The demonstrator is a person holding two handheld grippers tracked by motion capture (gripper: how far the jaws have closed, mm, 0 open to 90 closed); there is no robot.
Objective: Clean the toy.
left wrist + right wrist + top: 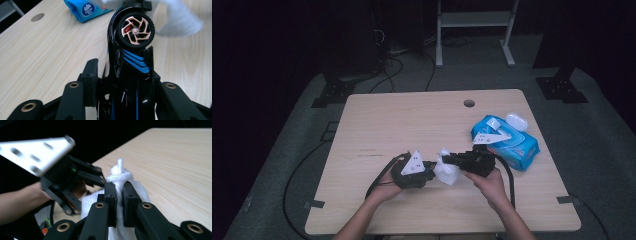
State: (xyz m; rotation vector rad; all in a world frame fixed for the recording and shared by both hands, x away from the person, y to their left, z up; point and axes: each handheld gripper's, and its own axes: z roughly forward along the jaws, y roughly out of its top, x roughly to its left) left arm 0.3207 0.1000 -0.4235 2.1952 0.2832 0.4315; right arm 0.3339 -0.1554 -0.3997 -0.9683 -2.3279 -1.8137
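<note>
The left gripper (120, 75) clamps a black toy car (132, 50), its body cut off below; the right gripper (119, 195) pinches a white wipe (118, 176). A blue wipe pack (507, 145) lies shut on the surface (412, 125).

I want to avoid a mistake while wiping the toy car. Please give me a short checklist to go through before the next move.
1. Left tool holds the toy car between its jaws: ok.
2. Right tool is shut on the white wipe: ok.
3. Wipe reaches the car: ok, it lies beside the wheel in the left gripper view.
4. Wipe touches the car body: cannot tell, it is blurred.
5. Blue wipe pack stays away from the two tools: ok.
</note>
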